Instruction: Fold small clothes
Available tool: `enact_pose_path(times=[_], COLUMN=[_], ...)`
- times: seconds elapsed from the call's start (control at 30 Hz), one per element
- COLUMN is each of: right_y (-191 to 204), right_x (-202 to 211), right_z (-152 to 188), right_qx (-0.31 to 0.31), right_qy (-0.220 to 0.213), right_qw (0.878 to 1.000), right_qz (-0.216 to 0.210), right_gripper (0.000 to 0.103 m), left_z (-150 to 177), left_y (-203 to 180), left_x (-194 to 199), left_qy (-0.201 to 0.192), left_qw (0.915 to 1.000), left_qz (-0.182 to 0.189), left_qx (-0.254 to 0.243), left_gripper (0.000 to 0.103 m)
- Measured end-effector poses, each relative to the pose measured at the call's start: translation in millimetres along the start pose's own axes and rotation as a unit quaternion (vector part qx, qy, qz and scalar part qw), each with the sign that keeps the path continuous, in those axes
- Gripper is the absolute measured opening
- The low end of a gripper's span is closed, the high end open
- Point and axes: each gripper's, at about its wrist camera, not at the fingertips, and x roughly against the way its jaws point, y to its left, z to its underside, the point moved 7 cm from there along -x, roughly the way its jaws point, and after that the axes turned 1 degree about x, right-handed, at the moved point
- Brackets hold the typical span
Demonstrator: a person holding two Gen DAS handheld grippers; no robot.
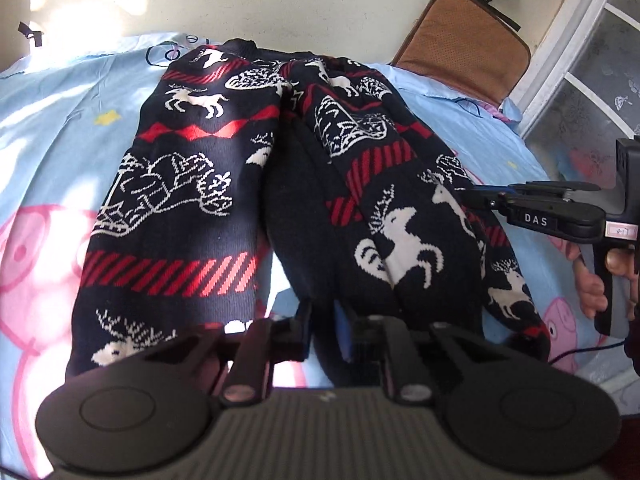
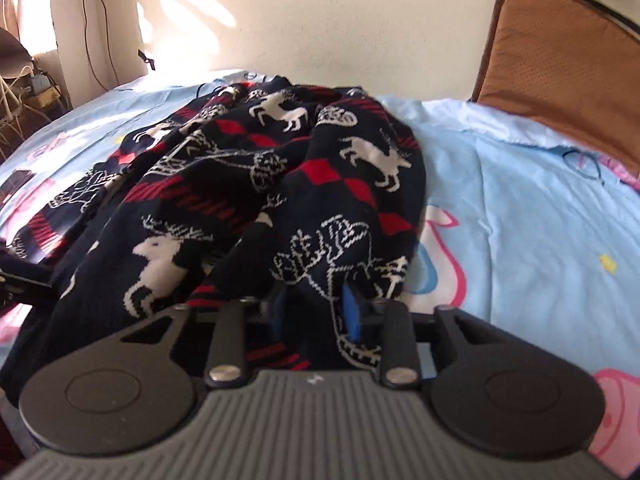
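Dark navy knitted trousers [image 1: 192, 152] with white reindeer and red stripes lie on a light blue sheet [image 1: 56, 120], legs pointing towards me. My left gripper [image 1: 324, 316] sits at the near end of the right leg, its jaws shut on dark fabric. The right gripper [image 1: 476, 196] comes in from the right, held by a hand [image 1: 596, 296], and pinches that leg's outer edge. In the right wrist view the trousers [image 2: 280, 168] are bunched and lifted over the right gripper [image 2: 316, 304]. Cloth lies between its blue pads [image 2: 352, 316].
The sheet [image 2: 520, 200] carries pink cartoon pigs and spreads out on the right. A brown cushion [image 1: 464, 44] leans on the wall behind the bed. A white cabinet with frosted panes [image 1: 592, 80] stands at the right. Cables [image 2: 24, 92] hang by the left wall.
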Motion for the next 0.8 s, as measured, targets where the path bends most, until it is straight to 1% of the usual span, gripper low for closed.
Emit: enact_pose_path(times=[0.07,0.1,0.13,0.2,0.23,0.27,0.3,0.33,0.37,0.4,0.43,0.47,0.5,0.53,0.57,0.6,0.63,0.67,0.7,0.77,0.8], right_y=[-10,-17,-29,-56,-76,-91,-109,-125,-141,-151,-152,-145,-134,-117,-101,-90,-71,-59,-44,-23,-17], right_x=[12,18,30,47,54,56,53,46,40,38,41,45,48,51,53,54,52,49,43,31,26], right_z=[-10,-15,-18,-26,-31,-33,-31,-28,-24,-22,-21,-21,-20,-18,-14,-9,-1,7,16,34,40], right_qx=[0.021,0.040,0.061,0.081,0.105,0.139,0.184,0.210,0.205,0.173,0.132,0.090,0.055,0.014,-0.020,-0.042,-0.059,-0.060,-0.058,-0.051,-0.051], right_qy=[-0.016,-0.023,-0.031,-0.042,-0.048,-0.048,-0.038,-0.019,0.005,0.013,0.007,-0.010,-0.023,-0.034,-0.043,-0.047,-0.045,-0.038,-0.027,-0.005,-0.003], right_qw=[0.999,0.998,0.994,0.984,0.971,0.953,0.924,0.904,0.899,0.907,0.925,0.950,0.970,0.988,0.996,0.997,0.997,0.997,0.997,0.997,0.998], right_qz=[0.027,0.053,0.091,0.153,0.210,0.266,0.332,0.373,0.387,0.383,0.355,0.300,0.236,0.149,0.080,0.036,-0.012,-0.036,-0.050,-0.050,-0.048], right_gripper=[0.010,0.008,0.008,0.008,0.008,0.008,0.008,0.009,0.010,0.013,0.014,0.018,0.019,0.022,0.033,0.044,0.046,0.046,0.046,0.046,0.046], left_z=[-2,-3,-4,-6,-8,-10,-12,-13,-14,-14,-15,-14,-13,-13,-13,-13,-13,-12,-12,-12,-12], left_y=[1,3,4,8,10,12,15,18,21,23,25,25,24,23,21,20,19,18,18,17,16], left_x=[2,3,4,8,11,14,16,19,21,22,22,23,22,21,20,18,17,16,15,16,17], left_qy=[-0.007,-0.009,-0.011,-0.018,-0.023,-0.029,-0.034,-0.038,-0.040,-0.041,-0.040,-0.040,-0.039,-0.037,-0.035,-0.033,-0.031,-0.029,-0.028,-0.030,-0.032], left_qw=[0.9999,0.9999,0.9998,0.9995,0.9993,0.9991,0.9988,0.9985,0.9982,0.9981,0.9980,0.9980,0.9981,0.9982,0.9984,0.9984,0.9985,0.9986,0.9986,0.9986,0.9985], left_qz=[0.006,0.009,0.011,0.015,0.015,0.015,0.015,0.014,0.013,0.013,0.013,0.013,0.013,0.012,0.012,0.013,0.015,0.017,0.017,0.018,0.020], left_qx=[0.007,0.011,0.015,0.022,0.025,0.029,0.033,0.037,0.042,0.045,0.047,0.046,0.046,0.045,0.044,0.043,0.042,0.041,0.040,0.039,0.040], left_gripper=[0.009,0.008,0.008,0.008,0.008,0.008,0.008,0.008,0.008,0.009,0.009,0.009,0.009,0.009,0.009,0.009,0.009,0.009,0.009,0.009,0.009])
